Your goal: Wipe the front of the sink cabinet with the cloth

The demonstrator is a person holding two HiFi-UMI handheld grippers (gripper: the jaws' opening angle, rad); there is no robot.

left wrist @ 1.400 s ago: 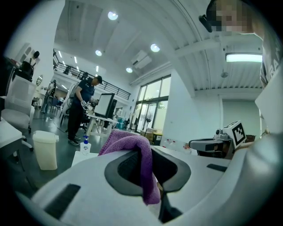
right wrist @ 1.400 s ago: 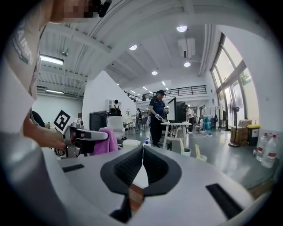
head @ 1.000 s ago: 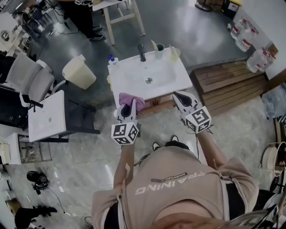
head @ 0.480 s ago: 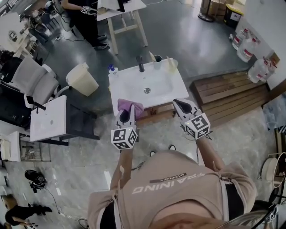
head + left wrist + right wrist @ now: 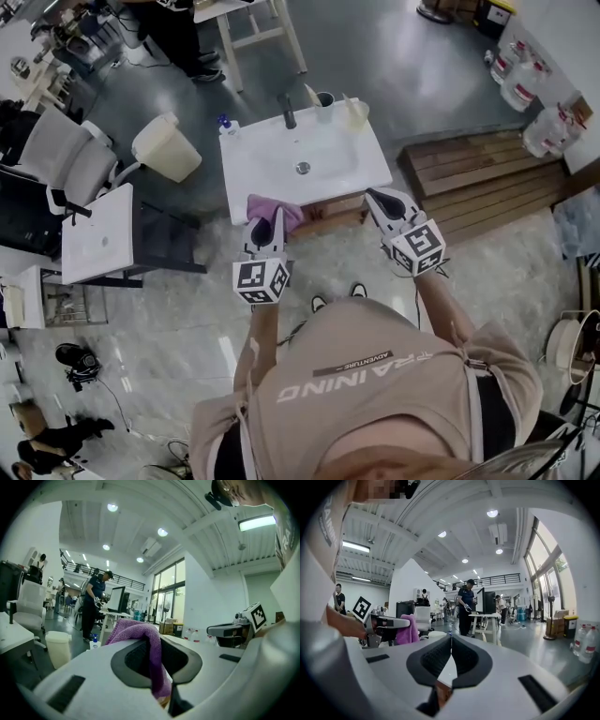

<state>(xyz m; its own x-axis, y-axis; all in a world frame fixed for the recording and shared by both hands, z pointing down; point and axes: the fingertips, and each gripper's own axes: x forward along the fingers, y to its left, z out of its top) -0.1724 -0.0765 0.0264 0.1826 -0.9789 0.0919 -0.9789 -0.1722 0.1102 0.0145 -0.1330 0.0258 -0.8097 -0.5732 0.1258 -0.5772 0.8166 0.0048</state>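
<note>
The left hand-held gripper (image 5: 265, 223) pinches the cloth (image 5: 283, 210) by the sink (image 5: 281, 155) edge, the right hand-held gripper (image 5: 382, 202) is closed and empty, so the cloth should next drop to the cabinet (image 5: 330, 210) front.

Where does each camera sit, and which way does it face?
Head view: on the person's head, facing steeply down at the sink, left gripper and right gripper; torso shows.
Left gripper view: on that gripper, along jaws shut on the purple cloth.
Right gripper view: on that gripper, along its shut, empty jaws.
Shared: each gripper view shows the other gripper; all show the cloth.
</note>
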